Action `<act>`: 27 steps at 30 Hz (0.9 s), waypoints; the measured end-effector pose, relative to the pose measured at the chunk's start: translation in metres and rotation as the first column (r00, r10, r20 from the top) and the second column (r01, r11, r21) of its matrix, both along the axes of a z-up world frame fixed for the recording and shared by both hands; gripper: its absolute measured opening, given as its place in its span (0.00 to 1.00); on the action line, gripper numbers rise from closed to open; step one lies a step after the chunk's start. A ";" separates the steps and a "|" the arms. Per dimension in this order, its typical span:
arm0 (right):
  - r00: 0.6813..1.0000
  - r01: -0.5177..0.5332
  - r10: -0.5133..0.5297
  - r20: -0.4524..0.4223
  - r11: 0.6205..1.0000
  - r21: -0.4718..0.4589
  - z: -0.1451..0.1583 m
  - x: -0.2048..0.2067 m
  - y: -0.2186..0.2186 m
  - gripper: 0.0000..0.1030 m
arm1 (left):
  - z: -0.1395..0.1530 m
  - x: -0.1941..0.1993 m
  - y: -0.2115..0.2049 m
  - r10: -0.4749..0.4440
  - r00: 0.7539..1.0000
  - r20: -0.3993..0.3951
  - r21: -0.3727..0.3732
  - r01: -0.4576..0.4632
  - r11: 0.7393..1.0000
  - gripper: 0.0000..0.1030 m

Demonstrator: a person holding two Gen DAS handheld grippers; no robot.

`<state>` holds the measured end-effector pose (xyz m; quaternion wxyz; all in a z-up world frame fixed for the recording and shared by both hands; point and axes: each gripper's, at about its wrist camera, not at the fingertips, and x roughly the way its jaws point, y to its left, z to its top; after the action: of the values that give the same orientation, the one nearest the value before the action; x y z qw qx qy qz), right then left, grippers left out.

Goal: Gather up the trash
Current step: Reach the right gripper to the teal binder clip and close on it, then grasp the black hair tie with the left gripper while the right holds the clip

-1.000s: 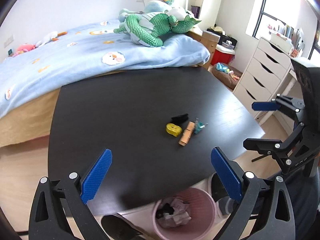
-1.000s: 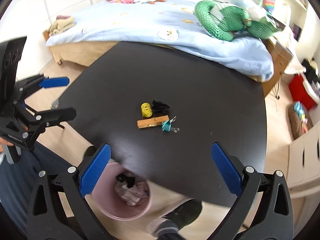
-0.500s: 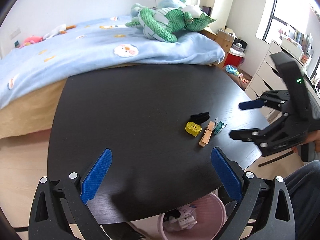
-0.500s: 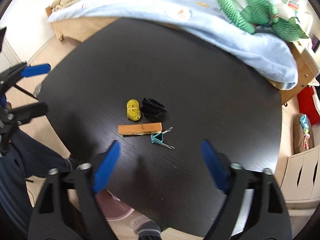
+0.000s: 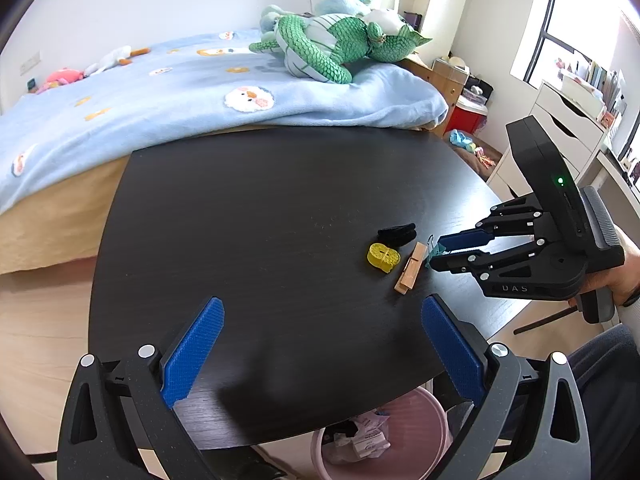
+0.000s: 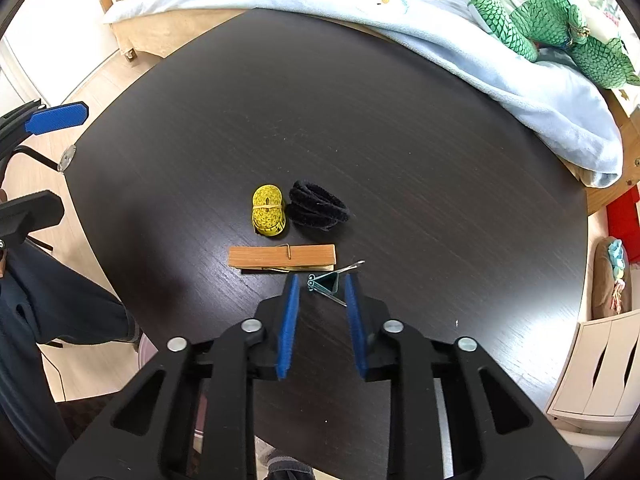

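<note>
Four small items lie together on the black table [image 6: 400,128]: a yellow tape roll [image 6: 269,216], a black fuzzy coil [image 6: 318,206], a wooden clothespin [image 6: 282,257] and a teal binder clip [image 6: 326,282]. My right gripper [image 6: 323,280] points down at the table with its jaws closing and the clip between them; a small gap still shows at the left pad. In the left wrist view the right gripper [image 5: 436,250] reaches in from the right, tips at the clip [image 5: 431,249] beside the clothespin [image 5: 410,268]. My left gripper [image 5: 324,344] hangs open and empty over the table's near edge.
A pink bin [image 5: 400,440] with crumpled paper stands on the floor under the near table edge. A bed with a blue blanket [image 5: 200,96] and a green plush toy [image 5: 332,48] borders the far side. White drawers [image 6: 600,368] stand at the right.
My right gripper has come down over the binder clip and its jaws have narrowed from wide apart to close around it. The left gripper has stayed open and nearly still.
</note>
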<state>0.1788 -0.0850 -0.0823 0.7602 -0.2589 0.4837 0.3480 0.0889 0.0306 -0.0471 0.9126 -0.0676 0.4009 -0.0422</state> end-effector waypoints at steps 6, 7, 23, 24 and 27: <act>1.000 0.000 0.000 0.001 1.000 0.007 0.001 0.000 0.000 0.15 | -0.002 0.001 -0.003 -0.007 1.000 -0.007 0.006 0.007 1.000 0.93; 1.000 0.001 -0.001 0.002 1.000 0.012 0.001 0.000 -0.001 0.14 | -0.003 0.001 -0.004 -0.007 1.000 -0.008 0.007 0.007 1.000 0.93; 0.994 0.104 -0.107 0.016 0.986 0.132 0.023 -0.005 -0.038 0.14 | 0.008 0.023 -0.018 -0.040 0.998 -0.046 0.039 0.042 0.998 0.93; 0.994 0.108 -0.111 0.017 0.985 0.133 0.023 -0.005 -0.040 0.14 | 0.009 0.025 -0.019 -0.044 0.998 -0.049 0.035 0.046 0.998 0.93; 0.992 0.120 -0.124 0.021 0.982 0.146 0.025 -0.005 -0.047 0.14 | 0.014 0.039 -0.028 -0.061 0.996 -0.072 0.029 0.063 0.998 0.93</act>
<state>0.1742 -0.1323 -0.0571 0.8041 -0.1781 0.4606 0.3310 0.1280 0.0030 -0.0336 0.8970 -0.0425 0.4356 -0.0620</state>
